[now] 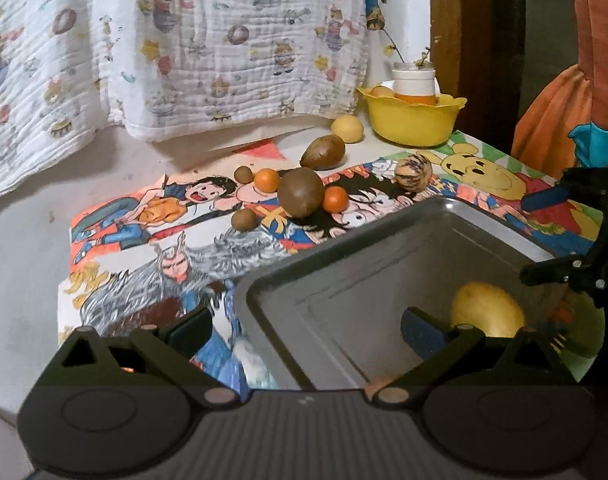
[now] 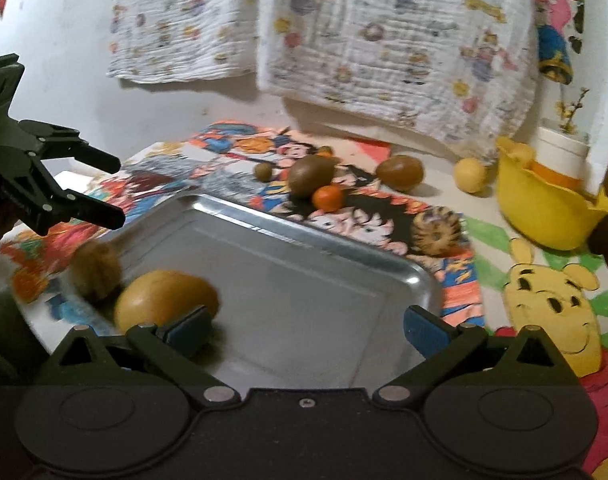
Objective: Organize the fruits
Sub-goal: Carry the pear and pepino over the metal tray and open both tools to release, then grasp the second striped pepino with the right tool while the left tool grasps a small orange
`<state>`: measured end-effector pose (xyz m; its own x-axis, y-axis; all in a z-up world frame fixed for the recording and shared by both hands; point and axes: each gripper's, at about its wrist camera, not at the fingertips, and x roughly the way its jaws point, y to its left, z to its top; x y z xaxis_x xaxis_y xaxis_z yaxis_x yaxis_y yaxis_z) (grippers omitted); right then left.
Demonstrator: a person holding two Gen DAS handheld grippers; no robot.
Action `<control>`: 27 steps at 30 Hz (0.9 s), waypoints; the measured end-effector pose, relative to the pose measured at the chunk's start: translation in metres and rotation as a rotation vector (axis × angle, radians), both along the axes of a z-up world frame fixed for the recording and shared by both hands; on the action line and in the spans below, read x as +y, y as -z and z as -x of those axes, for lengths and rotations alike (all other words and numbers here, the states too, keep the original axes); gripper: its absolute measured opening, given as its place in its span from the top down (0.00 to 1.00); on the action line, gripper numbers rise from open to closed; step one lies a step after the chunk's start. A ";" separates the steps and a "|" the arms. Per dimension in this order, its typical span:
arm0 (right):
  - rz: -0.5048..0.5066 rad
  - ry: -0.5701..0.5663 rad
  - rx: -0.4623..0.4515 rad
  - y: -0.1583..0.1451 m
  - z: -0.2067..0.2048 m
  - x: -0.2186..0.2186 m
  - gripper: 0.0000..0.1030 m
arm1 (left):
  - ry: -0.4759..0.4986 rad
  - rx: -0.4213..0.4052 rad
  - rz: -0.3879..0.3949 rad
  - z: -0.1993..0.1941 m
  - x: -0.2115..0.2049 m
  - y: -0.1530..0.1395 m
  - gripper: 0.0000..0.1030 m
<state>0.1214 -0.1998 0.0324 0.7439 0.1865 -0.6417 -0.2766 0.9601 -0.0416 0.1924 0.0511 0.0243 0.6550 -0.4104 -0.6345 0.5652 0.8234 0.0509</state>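
Both sets of jaws are spread wide and holding nothing, left gripper and right gripper hanging over the near end of the tray. A yellow fruit and a blurry brown one are already in it. Looks like we're between picks, so next is reaching far for the pile: big kiwi, oranges, striped ball. They're bunched tight, which could get fiddly. Yellow bowl sits far right on the worktop.
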 end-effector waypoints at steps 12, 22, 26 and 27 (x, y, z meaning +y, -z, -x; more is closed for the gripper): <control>0.025 0.126 -0.020 -0.013 -0.056 -0.025 0.01 | -0.082 -0.005 0.045 -0.070 -0.018 -0.003 0.00; 0.103 0.123 -0.023 -0.010 -0.104 -0.023 0.01 | -0.049 -0.011 0.070 -0.106 -0.048 -0.003 0.01; 0.114 0.116 0.002 0.000 -0.120 -0.036 0.01 | 0.047 -0.061 0.024 -0.112 -0.064 0.000 0.01; 0.115 0.119 0.011 0.002 -0.124 -0.040 0.01 | 0.082 -0.086 0.004 -0.112 -0.069 0.000 0.01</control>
